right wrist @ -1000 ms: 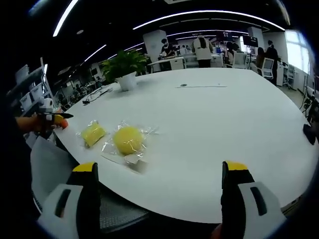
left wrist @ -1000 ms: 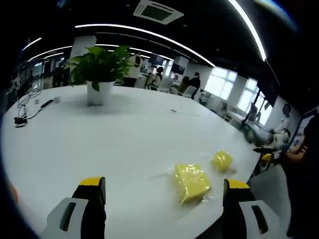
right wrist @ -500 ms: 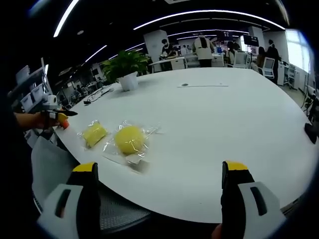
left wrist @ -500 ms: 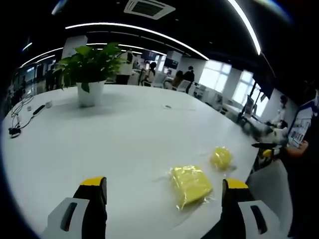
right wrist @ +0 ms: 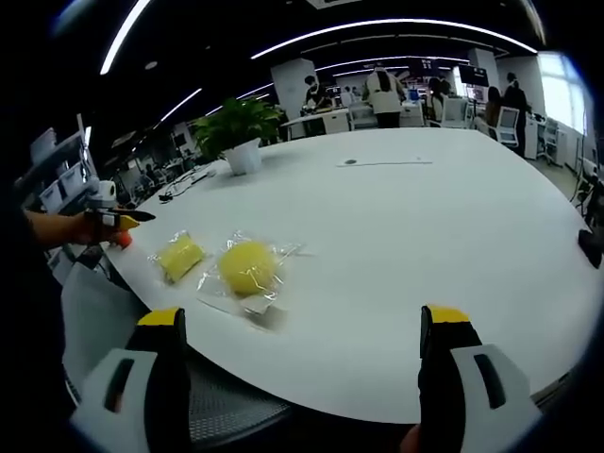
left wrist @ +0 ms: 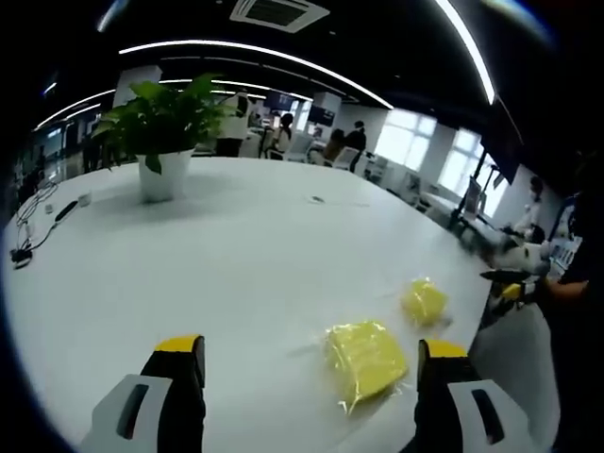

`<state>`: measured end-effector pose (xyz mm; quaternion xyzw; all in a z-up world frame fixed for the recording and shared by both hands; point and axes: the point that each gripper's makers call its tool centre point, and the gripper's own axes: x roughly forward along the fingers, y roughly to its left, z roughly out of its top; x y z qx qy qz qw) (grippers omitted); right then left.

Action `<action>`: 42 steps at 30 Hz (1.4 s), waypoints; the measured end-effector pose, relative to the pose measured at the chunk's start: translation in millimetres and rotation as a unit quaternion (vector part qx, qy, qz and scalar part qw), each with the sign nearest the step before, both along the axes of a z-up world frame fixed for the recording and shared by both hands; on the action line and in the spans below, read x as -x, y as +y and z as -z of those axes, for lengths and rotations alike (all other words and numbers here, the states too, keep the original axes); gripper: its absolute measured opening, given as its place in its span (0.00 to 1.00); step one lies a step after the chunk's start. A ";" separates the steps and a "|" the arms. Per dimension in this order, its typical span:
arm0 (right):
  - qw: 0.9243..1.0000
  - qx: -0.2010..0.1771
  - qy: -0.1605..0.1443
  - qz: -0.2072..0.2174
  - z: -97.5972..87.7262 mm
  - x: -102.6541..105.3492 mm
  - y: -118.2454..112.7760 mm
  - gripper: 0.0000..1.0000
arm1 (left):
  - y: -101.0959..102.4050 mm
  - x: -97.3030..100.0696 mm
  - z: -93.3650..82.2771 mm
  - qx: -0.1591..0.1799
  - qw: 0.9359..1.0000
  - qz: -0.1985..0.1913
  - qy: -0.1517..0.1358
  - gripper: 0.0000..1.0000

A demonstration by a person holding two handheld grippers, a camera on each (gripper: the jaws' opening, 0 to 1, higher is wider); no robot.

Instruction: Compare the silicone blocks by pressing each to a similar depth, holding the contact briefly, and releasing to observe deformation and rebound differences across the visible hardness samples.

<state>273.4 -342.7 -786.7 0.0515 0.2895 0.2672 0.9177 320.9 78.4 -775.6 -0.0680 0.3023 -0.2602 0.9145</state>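
left tool (left wrist: 300,396) jaws apart | right tool (right wrist: 300,377) jaws apart | wrapped blocks (right wrist: 247,267) near table (right wrist: 425,226) edge

**Yellow samples on a white table**

The table (left wrist: 236,255) was plain white. Both silicone blocks were yellow — the square block (left wrist: 365,351) and the round block (right wrist: 247,266) — each in clear, glossy wrap. The left gripper (left wrist: 307,392) and the right gripper (right wrist: 307,377) had black jaws with yellow tips on pale grey bodies. The potted plant (left wrist: 160,127) was green-leaved in a white pot — dark cables (left wrist: 33,222) lay near it.
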 end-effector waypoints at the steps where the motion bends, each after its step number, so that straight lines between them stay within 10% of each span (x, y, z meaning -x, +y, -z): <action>1: 1.000 0.000 0.000 0.000 0.0 0.1 0.0 0.96 | -2.4 -2.5 2.2 0.004 1.000 0.001 0.003 0.93; 9: 1.000 -0.001 0.003 0.000 1.5 2.0 -1.4 0.96 | -13.3 -14.7 22.2 0.027 0.999 -0.004 0.037 0.82; 16: 1.000 -0.001 0.007 -0.001 2.4 3.3 -0.4 0.96 | -19.0 -29.4 37.9 0.118 0.988 -0.047 0.092 0.59; 33: 1.000 -0.001 0.014 -0.001 3.7 11.2 -2.2 0.96 | -35.5 -37.1 60.6 0.182 0.968 -0.067 0.162 0.19; 42: 1.000 0.001 0.013 -0.009 0.6 8.7 1.0 0.96 | -42.8 -33.9 71.8 0.177 0.969 -0.057 0.164 0.02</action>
